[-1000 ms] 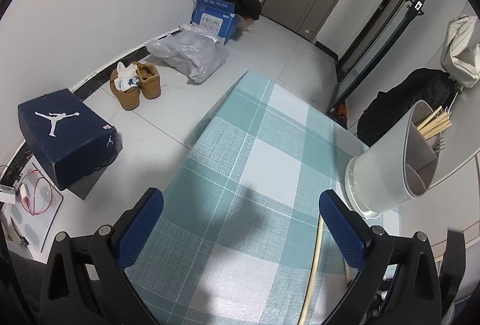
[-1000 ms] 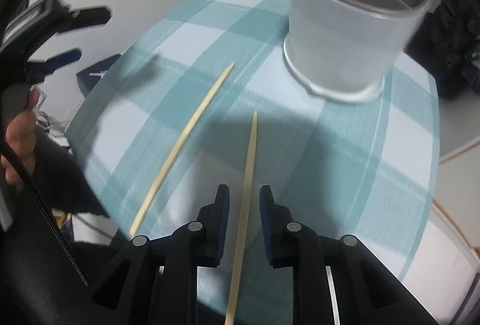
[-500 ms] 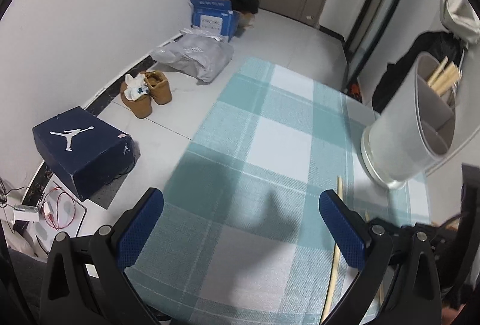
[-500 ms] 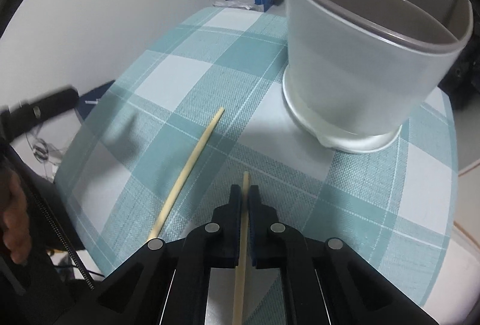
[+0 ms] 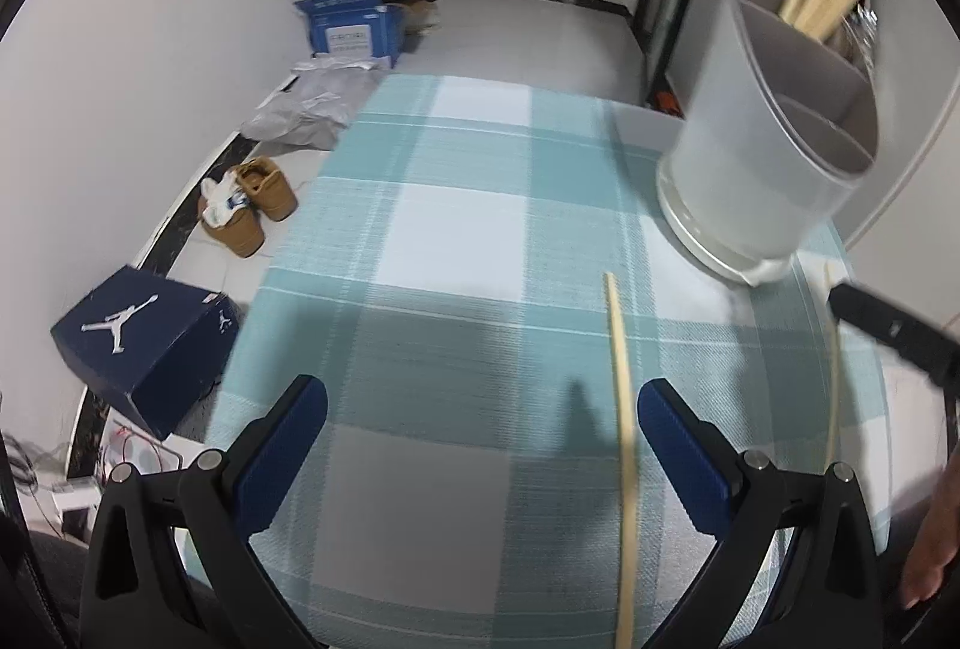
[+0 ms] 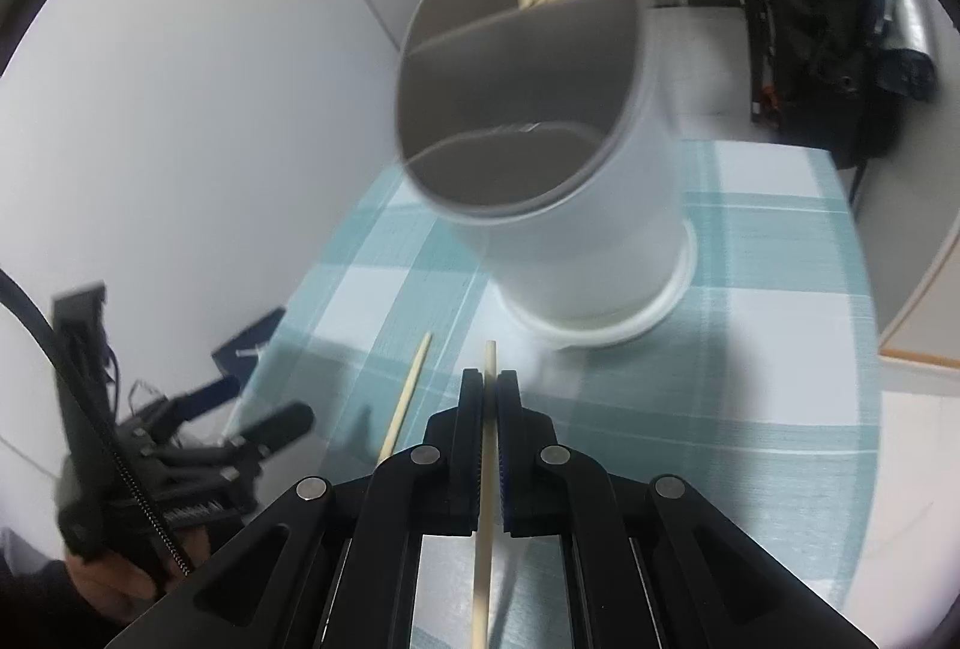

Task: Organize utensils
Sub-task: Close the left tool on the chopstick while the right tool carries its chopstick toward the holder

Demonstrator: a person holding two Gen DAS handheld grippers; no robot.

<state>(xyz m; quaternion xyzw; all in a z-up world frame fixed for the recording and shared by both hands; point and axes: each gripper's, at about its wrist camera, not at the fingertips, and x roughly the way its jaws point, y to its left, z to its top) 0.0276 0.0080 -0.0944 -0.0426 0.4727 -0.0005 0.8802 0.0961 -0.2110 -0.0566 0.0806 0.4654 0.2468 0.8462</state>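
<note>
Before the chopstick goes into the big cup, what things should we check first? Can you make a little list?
1. Right gripper shut on the held chopstick: ok.
2. Chopstick straight between the jaws, tip pointing toward the utensil holder: ok.
3. Holder standing upright on the checked tablecloth: ok.
4. Free room in the holder's front compartment: ok, it looks empty.
5. Second chopstick lying on the cloth, clear of the path: ok.
6. Left gripper open, holding nothing: ok.
</note>
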